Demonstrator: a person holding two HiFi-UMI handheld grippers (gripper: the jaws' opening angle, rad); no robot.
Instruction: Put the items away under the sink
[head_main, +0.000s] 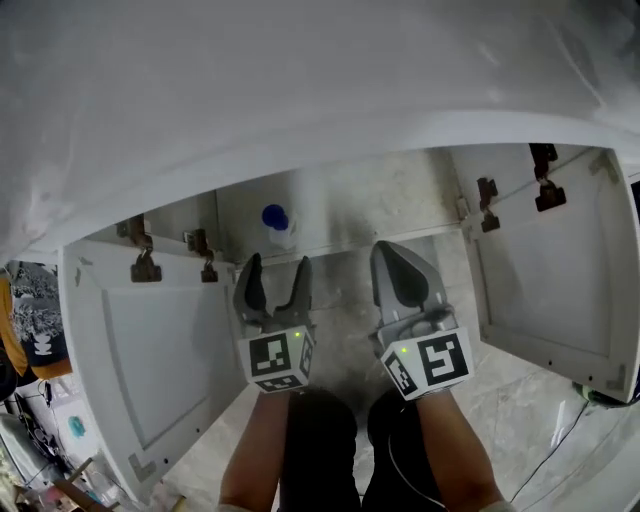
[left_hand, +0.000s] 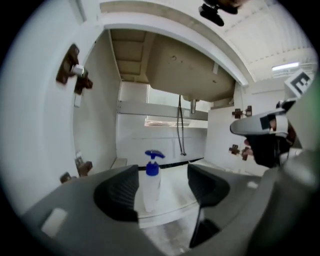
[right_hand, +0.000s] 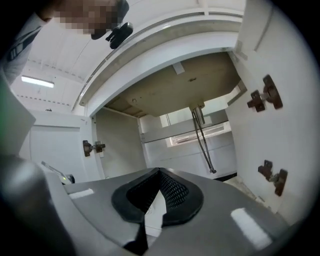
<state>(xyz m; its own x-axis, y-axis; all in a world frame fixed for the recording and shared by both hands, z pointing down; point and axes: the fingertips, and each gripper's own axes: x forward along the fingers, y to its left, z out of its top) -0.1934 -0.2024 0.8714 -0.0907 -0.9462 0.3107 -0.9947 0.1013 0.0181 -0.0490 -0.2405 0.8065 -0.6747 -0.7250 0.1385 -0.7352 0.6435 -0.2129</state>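
Note:
A clear pump bottle (head_main: 277, 226) with a blue top stands upright on the cabinet floor (head_main: 340, 262) under the sink, toward the back left. My left gripper (head_main: 277, 268) is open just in front of the cabinet, short of the bottle and touching nothing. In the left gripper view the pump bottle (left_hand: 151, 186) shows beyond and between the spread jaws of the left gripper (left_hand: 165, 192). My right gripper (head_main: 392, 258) sits beside the left one, shut and empty. In its own view the right gripper (right_hand: 159, 175) has its pads meeting at the tips.
Both cabinet doors hang open, the left door (head_main: 130, 350) and the right door (head_main: 545, 280), with brown hinges (head_main: 145, 262). The sink basin (left_hand: 195, 75) and supply hoses (right_hand: 202, 140) hang inside. Marble floor (head_main: 510, 400) lies below; clutter (head_main: 40, 330) sits at far left.

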